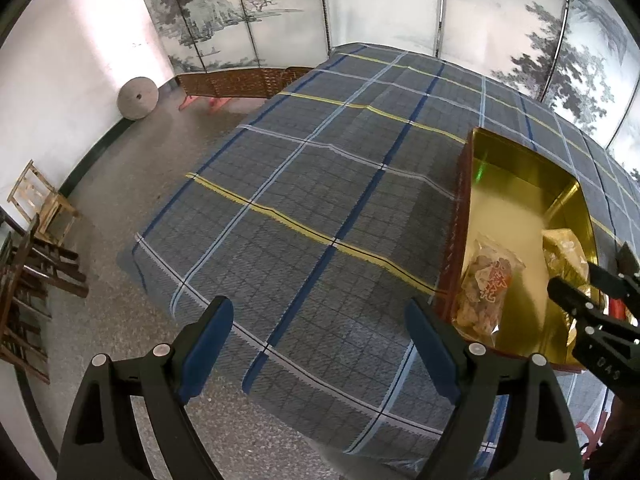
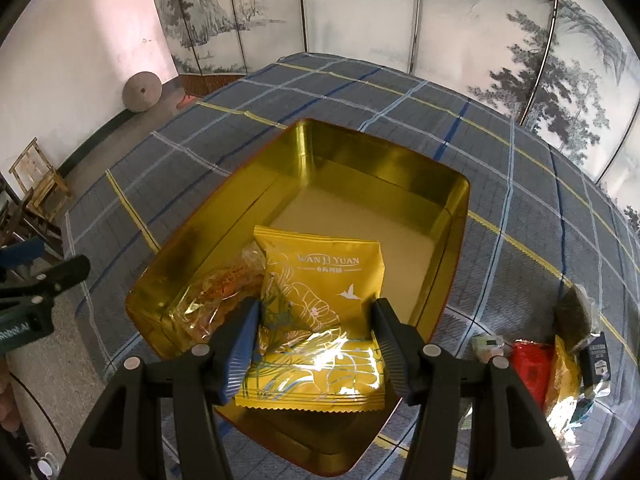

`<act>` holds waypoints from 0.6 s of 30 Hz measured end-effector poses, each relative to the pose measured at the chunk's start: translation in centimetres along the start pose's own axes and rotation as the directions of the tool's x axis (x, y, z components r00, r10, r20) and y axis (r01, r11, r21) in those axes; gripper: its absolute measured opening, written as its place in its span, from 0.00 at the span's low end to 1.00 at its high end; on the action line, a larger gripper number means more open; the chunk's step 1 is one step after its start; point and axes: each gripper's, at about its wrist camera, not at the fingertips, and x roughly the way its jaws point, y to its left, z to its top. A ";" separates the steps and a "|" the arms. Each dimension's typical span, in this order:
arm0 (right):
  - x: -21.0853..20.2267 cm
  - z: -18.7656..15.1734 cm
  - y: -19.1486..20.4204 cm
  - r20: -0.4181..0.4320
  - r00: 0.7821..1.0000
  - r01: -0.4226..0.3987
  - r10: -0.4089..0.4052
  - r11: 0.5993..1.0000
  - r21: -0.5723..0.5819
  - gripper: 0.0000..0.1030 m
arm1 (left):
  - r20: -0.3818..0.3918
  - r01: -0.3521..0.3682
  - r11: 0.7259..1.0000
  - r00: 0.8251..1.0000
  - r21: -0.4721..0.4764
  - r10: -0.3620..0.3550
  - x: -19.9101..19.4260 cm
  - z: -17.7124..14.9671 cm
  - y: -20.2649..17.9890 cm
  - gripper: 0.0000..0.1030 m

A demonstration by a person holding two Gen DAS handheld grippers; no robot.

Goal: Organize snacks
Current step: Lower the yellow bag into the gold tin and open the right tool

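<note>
Right wrist view: right gripper (image 2: 316, 344), fingers pressed on both sides of yellow snack pack (image 2: 320, 312), held over gold tin (image 2: 304, 152) at frame middle. Lower slowly, then let go flat beside clear snack bag (image 2: 216, 300), not on top. More snacks (image 2: 560, 360) waiting on checked counter (image 2: 520, 200) at lower right; hard to tell how many. Left wrist view: left gripper (image 1: 320, 340) wide apart, holding nothing, keep clear.
</note>
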 end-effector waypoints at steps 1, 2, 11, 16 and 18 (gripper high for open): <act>0.2 0.0 0.0 -0.003 1.000 0.003 -0.003 1.000 -0.002 0.57 | -0.002 -0.001 1.000 1.000 -0.002 0.001 0.0 0.0 0.1 0.83; 0.3 -0.1 0.0 -0.006 1.000 0.006 -0.006 1.000 -0.005 0.57 | -0.004 -0.001 1.000 1.000 -0.001 0.001 0.0 0.0 0.1 0.83; 2.0 0.2 0.3 -0.023 0.999 0.025 -0.025 1.000 -0.011 0.57 | -0.009 -0.004 1.000 1.000 0.006 0.004 0.0 -0.1 -0.1 0.84; 2.6 0.3 0.3 -0.043 0.999 0.013 -0.014 1.000 -0.015 0.57 | -0.018 -0.001 1.000 1.000 0.007 0.001 0.3 -0.3 -0.1 0.84; 2.8 0.2 0.2 -0.052 0.999 0.014 -0.014 1.000 -0.011 0.57 | -0.022 0.001 1.000 1.000 0.007 -0.001 0.4 -0.4 -0.2 0.84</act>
